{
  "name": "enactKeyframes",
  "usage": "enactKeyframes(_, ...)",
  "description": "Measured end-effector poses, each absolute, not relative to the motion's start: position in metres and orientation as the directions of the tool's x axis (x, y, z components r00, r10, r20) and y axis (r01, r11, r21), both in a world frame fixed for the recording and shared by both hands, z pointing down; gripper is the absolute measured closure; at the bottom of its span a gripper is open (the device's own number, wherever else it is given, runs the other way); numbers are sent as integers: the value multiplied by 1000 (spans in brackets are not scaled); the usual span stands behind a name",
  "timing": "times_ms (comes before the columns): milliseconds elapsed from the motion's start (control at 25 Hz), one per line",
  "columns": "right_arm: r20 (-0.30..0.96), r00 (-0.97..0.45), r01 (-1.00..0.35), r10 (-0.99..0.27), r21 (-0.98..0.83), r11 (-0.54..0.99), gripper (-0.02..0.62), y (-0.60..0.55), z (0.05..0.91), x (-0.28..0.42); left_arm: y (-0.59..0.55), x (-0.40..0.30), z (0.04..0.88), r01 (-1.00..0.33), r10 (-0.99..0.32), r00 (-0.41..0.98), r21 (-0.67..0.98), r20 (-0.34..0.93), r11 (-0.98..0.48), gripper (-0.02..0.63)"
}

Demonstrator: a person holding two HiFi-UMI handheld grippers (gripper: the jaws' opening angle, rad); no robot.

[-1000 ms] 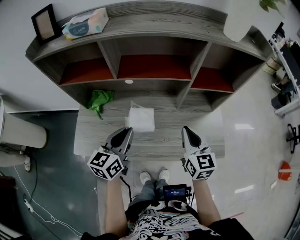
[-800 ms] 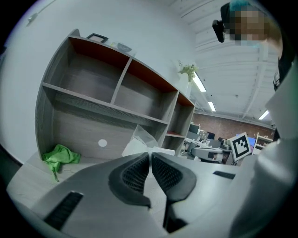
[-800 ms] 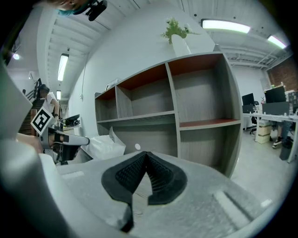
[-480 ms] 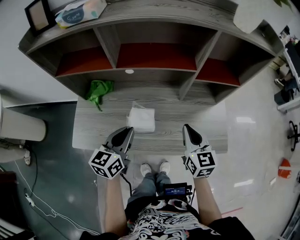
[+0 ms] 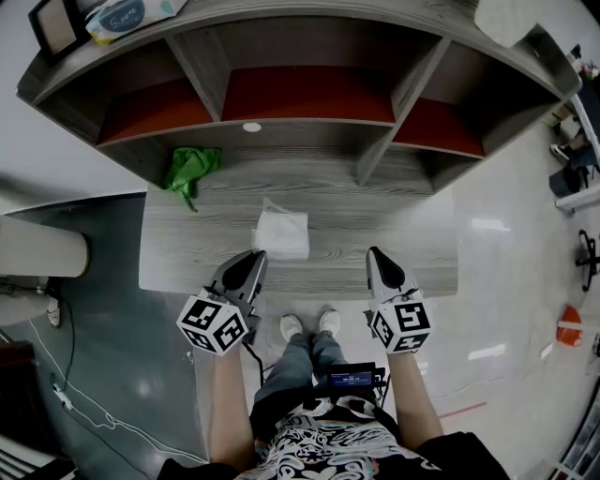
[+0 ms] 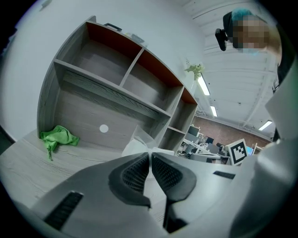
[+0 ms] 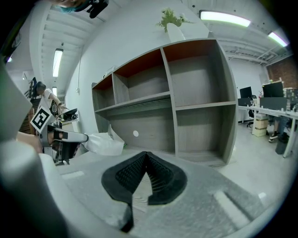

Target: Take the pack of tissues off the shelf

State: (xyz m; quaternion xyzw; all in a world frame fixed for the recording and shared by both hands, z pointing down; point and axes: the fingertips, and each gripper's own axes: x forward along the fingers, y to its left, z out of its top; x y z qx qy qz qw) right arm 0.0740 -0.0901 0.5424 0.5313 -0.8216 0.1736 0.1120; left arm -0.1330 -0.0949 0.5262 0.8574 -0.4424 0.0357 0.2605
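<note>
The pack of tissues (image 5: pixel 127 16), pale with a teal label, lies on top of the grey shelf unit (image 5: pixel 309 117), far left, beside a black picture frame (image 5: pixel 52 25). My left gripper (image 5: pixel 247 270) and right gripper (image 5: pixel 379 265) hover side by side over the front edge of the desk (image 5: pixel 187 253), well below and short of the pack. Both are shut with nothing between the jaws, as the left gripper (image 6: pixel 151 154) and right gripper (image 7: pixel 146 154) show in their own views. A crumpled white bag or sheet (image 5: pixel 281 233) lies on the desk between and just beyond them.
A green cloth (image 5: pixel 187 169) lies at the desk's back left, under the shelf. The shelf's compartments have red backs and hold nothing. A white plant pot (image 5: pixel 506 19) stands on the shelf top at right. The person's feet (image 5: pixel 307 325) are below the desk edge; cables (image 5: pixel 75 412) trail on the floor at left.
The shelf and tissue pack have slid toward the picture's top edge as the head view tilted down. Both grippers have sunk a little, still shut and side by side.
</note>
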Motion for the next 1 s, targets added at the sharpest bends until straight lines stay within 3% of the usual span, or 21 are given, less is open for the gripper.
enactKeyframes(1000,411,-455,-890,-790,-172,423,591,-77,577,99,-79,-111,563,-812,-770,556,405,314,-421,586)
